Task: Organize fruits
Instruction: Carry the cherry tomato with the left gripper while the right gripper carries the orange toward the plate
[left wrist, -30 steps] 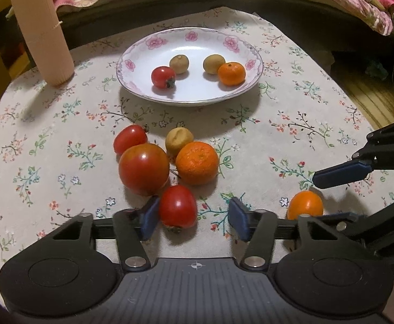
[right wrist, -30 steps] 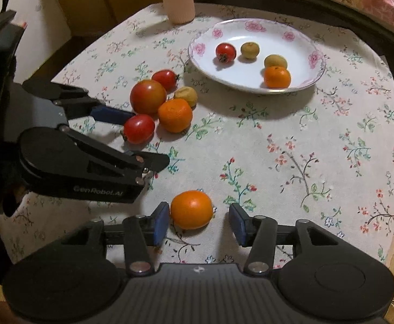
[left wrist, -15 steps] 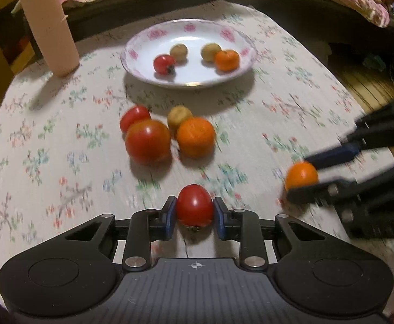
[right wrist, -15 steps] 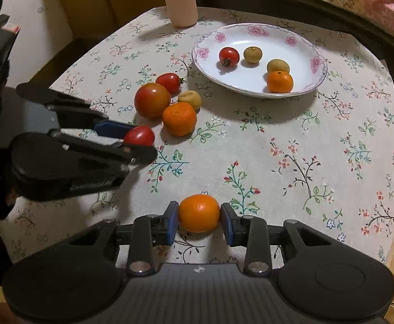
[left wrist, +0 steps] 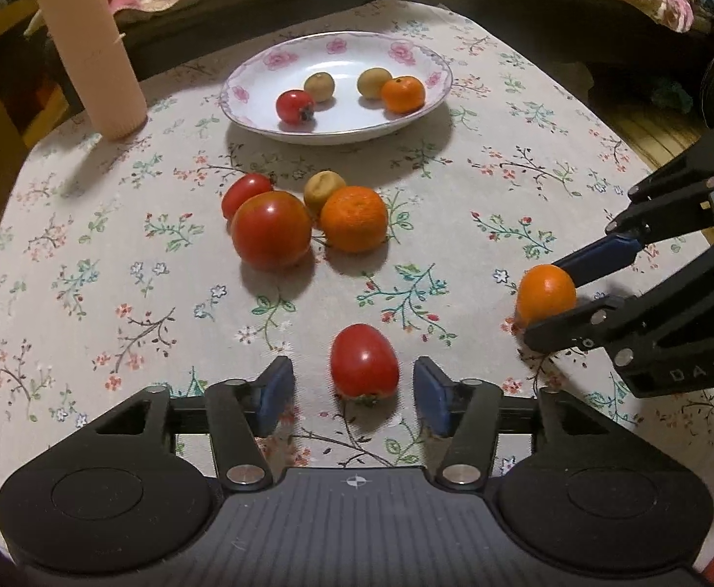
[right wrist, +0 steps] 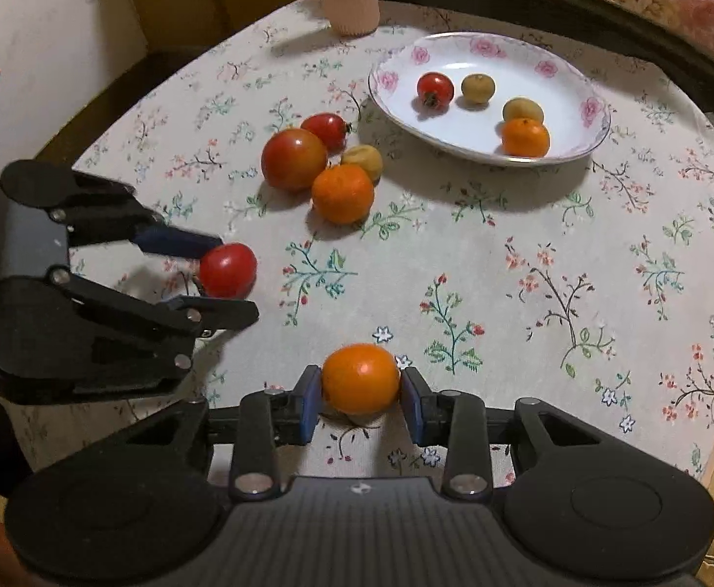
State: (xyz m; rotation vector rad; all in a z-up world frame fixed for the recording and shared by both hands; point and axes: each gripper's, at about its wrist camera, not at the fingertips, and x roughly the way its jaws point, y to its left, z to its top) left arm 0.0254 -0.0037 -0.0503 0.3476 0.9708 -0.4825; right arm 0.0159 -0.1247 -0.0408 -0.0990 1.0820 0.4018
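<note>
The left gripper is opening around a small red tomato; the fruit is sitting on the counter between the pads, which are standing clear of it on both sides. The right gripper is clenching a small orange, both pads pressing on its sides, low at the counter's near edge. From the tomato, the flowered plate is lying at twelve o'clock, well apart, already carrying a tomato, two yellowish fruits and an orange. A loose cluster of four more fruits is resting between the two. The sorting looks partly done. Next, the orange probably needs lifting and carrying to the plate, while the released tomato calls for a fresh, squarer grasp.
</note>
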